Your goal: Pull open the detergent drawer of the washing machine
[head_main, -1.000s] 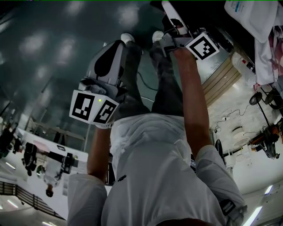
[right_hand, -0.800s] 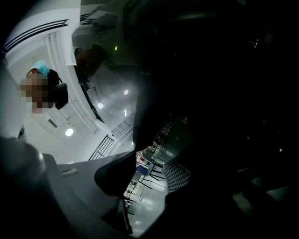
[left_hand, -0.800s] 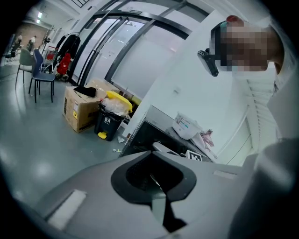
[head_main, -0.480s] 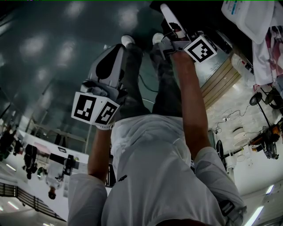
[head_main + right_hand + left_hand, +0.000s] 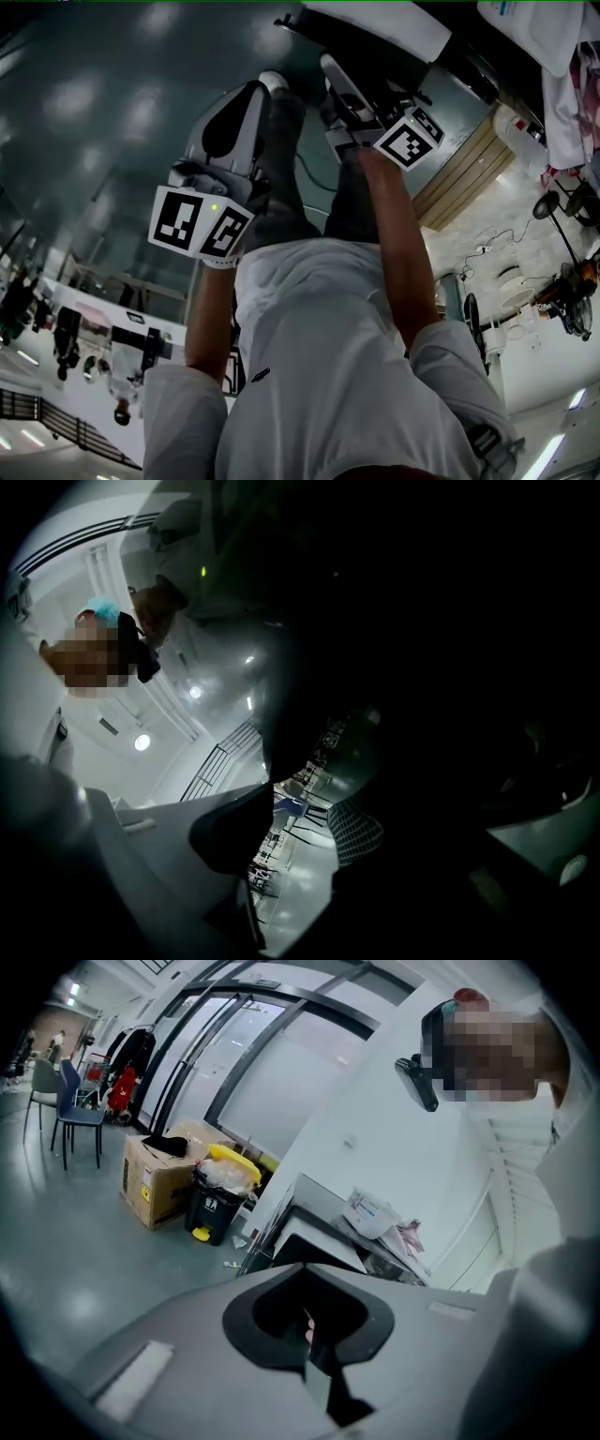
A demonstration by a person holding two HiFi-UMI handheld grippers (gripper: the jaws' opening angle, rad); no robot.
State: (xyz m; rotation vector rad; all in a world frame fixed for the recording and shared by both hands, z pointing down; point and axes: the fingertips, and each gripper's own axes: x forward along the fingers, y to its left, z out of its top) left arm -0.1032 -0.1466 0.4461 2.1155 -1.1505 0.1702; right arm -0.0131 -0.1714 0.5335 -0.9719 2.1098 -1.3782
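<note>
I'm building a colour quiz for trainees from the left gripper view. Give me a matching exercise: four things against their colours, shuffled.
Things:
1. cardboard box
2. bin liner
3. chair
4. hanging garment

Colours:
A. blue
B. red
C. brown
D. yellow

Pairs: 1-C; 2-D; 3-A; 4-B

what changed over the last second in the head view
The right gripper slid down and left in the head view, toward the person's body. A white drawer panel has come into view at the top edge just beyond it, apparently drawn out along with it. The left gripper stayed put, jaws together with nothing between them.
</note>
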